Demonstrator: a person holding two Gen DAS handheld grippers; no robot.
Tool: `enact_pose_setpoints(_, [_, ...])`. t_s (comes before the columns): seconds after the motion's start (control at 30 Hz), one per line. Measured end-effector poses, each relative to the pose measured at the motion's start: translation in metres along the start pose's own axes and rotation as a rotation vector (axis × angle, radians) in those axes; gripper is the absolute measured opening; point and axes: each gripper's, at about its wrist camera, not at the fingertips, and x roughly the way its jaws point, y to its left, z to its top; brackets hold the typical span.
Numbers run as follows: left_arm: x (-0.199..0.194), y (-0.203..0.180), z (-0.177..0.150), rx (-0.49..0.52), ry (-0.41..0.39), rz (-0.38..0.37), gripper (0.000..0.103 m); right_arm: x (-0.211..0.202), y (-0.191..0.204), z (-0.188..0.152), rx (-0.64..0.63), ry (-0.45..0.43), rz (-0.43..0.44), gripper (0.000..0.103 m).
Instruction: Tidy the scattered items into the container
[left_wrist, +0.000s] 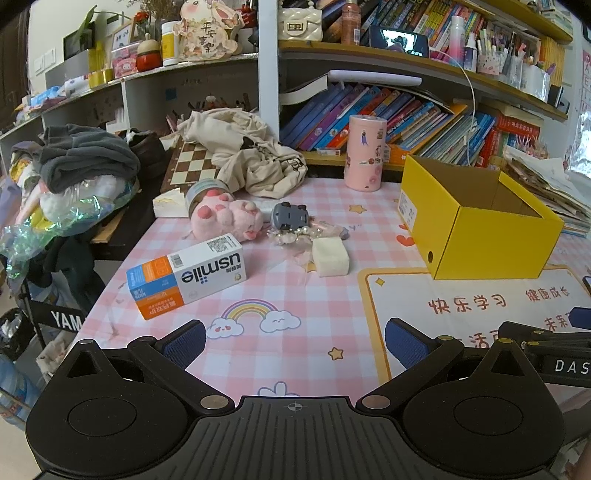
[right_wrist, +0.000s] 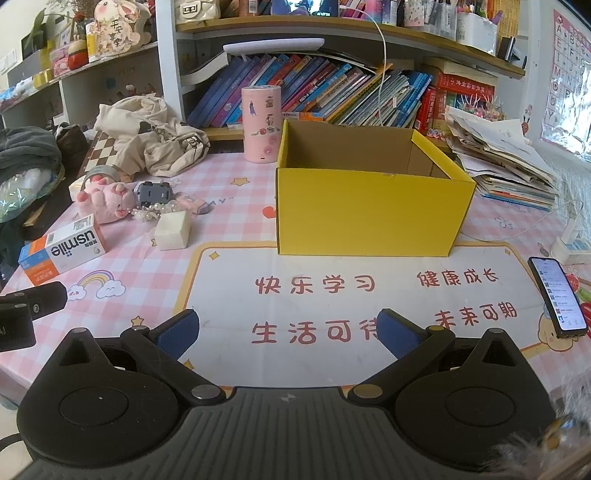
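An open yellow cardboard box (left_wrist: 480, 225) (right_wrist: 369, 210) stands on the pink checked table; no items show inside it. Left of it lie a white-orange-blue "usmile" carton (left_wrist: 186, 275) (right_wrist: 61, 253), a pink plush toy (left_wrist: 225, 219) (right_wrist: 107, 199), a grey toy car (left_wrist: 290, 214) (right_wrist: 153, 192), a pearl hair piece (left_wrist: 295, 234) (right_wrist: 153, 212) and a white foam block (left_wrist: 330, 256) (right_wrist: 173, 229). My left gripper (left_wrist: 295, 339) hovers open near the table's front edge, short of these items. My right gripper (right_wrist: 288, 330) is open over the white mat, in front of the box.
A pink sticker-covered cylinder (left_wrist: 365, 153) (right_wrist: 261, 123) stands behind the box. Beige cloth (left_wrist: 243, 155) lies on a chessboard (left_wrist: 192, 166) at the back left. A lit phone (right_wrist: 557, 297) and a white cable (right_wrist: 517, 232) lie at the right. Book shelves line the back; paper stacks (right_wrist: 506, 162) sit right of the box.
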Motion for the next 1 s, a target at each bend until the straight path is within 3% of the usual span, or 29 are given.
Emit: enact_pose_setpoints(1.0, [0.000,0.009,0.000,-0.012,-0.007,-0.061,0.103,-0.001,0.019,0.001,-0.045,-0.001,0.054,0.103])
